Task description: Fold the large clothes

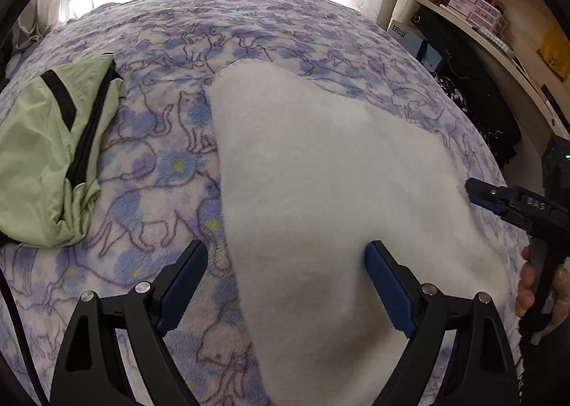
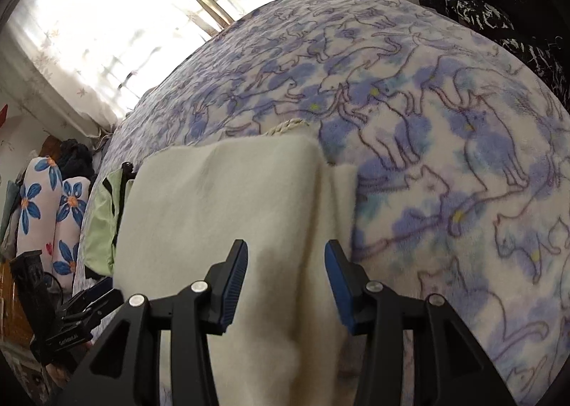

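Observation:
A folded cream-white fleece garment (image 1: 338, 174) lies flat on the bed's cat-print blanket (image 1: 160, 174). My left gripper (image 1: 285, 263) hovers wide open over the garment's left edge, one finger above the blanket and the other above the fleece, with nothing gripped. My right gripper (image 1: 477, 194) reaches in at the garment's right edge, held by a person's hand (image 1: 527, 285). In the right wrist view the right gripper (image 2: 285, 253) stands partly open above the fleece garment (image 2: 221, 199), near a raised fold, and its pads are clear of the cloth. The left gripper (image 2: 96, 295) shows at the lower left.
A folded pale green jacket (image 1: 53, 156) with black trim lies on the blanket to the garment's left. Wooden shelves (image 1: 481, 35) with boxes and dark bags stand beside the bed on the right. Flower-print pillows (image 2: 46, 210) sit beyond the bed's left side. Curtained windows are behind.

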`<act>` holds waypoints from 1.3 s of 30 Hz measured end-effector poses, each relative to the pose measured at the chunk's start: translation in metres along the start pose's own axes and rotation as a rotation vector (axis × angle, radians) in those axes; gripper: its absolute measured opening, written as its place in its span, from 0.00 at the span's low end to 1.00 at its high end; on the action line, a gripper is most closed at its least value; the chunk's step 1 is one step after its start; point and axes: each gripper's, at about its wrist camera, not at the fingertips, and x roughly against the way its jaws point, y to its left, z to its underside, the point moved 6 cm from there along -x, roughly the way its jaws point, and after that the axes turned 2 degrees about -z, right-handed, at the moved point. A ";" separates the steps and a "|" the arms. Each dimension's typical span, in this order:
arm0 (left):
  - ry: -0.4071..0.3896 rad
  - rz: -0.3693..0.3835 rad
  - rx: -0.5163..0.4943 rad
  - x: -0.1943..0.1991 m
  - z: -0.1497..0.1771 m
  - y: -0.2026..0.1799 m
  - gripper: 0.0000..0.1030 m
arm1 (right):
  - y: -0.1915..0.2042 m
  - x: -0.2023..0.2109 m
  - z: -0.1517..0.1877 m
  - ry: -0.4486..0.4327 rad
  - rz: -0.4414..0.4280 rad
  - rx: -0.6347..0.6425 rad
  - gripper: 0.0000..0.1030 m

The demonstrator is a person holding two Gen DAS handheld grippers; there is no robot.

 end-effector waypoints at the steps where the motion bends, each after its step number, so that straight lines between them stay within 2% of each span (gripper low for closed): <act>1: 0.010 0.002 0.005 -0.005 -0.006 -0.001 0.86 | -0.002 -0.009 -0.006 0.011 0.008 -0.012 0.44; 5: 0.020 -0.045 -0.004 -0.021 -0.025 -0.004 0.86 | -0.003 -0.034 -0.021 0.027 -0.005 -0.023 0.44; 8: 0.040 -0.057 -0.015 -0.032 -0.027 -0.005 0.87 | 0.004 -0.033 -0.026 -0.008 0.060 0.093 0.12; 10: 0.026 -0.061 -0.032 -0.035 -0.028 -0.005 0.88 | 0.004 -0.030 -0.029 -0.036 0.059 0.109 0.12; 13: 0.031 -0.050 -0.015 -0.042 -0.024 -0.002 0.94 | -0.006 -0.046 -0.022 0.008 0.107 0.104 0.15; 15: 0.041 -0.032 0.029 -0.042 -0.022 0.004 0.95 | -0.004 -0.038 -0.023 0.000 0.142 0.114 0.30; 17: 0.035 -0.042 0.041 -0.033 -0.021 0.007 0.95 | 0.001 -0.024 -0.022 -0.010 0.181 0.121 0.34; 19: -0.028 -0.080 0.017 -0.013 -0.020 0.004 0.94 | 0.012 -0.005 -0.016 -0.056 0.230 0.175 0.34; 21: -0.105 -0.089 -0.020 0.011 -0.014 -0.004 0.90 | 0.030 0.014 -0.001 -0.092 0.235 0.240 0.34; 23: -0.154 -0.057 -0.051 0.031 -0.005 -0.016 0.77 | 0.048 0.028 0.022 -0.100 0.160 0.260 0.34; 25: -0.170 -0.023 -0.084 0.042 0.007 -0.029 0.66 | 0.061 0.034 0.046 -0.092 0.103 0.280 0.34; 27: -0.149 0.001 -0.112 0.043 0.023 -0.039 0.61 | 0.064 0.034 0.068 -0.077 0.100 0.294 0.34; 29: -0.102 0.010 -0.137 0.034 0.039 -0.044 0.55 | 0.056 0.033 0.079 -0.087 0.141 0.292 0.32; 31: -0.094 -0.053 -0.166 0.025 0.053 -0.040 0.55 | 0.038 0.032 0.087 -0.098 0.219 0.299 0.18; 32: -0.090 -0.091 -0.182 0.022 0.057 -0.037 0.55 | 0.026 0.033 0.089 -0.099 0.249 0.279 0.18; 35: -0.069 -0.056 -0.149 0.020 0.064 -0.024 0.57 | 0.004 0.039 0.094 -0.076 0.163 0.190 0.21; 39: -0.045 -0.028 -0.089 0.021 0.066 -0.014 0.57 | -0.001 0.047 0.101 -0.080 0.182 0.182 0.21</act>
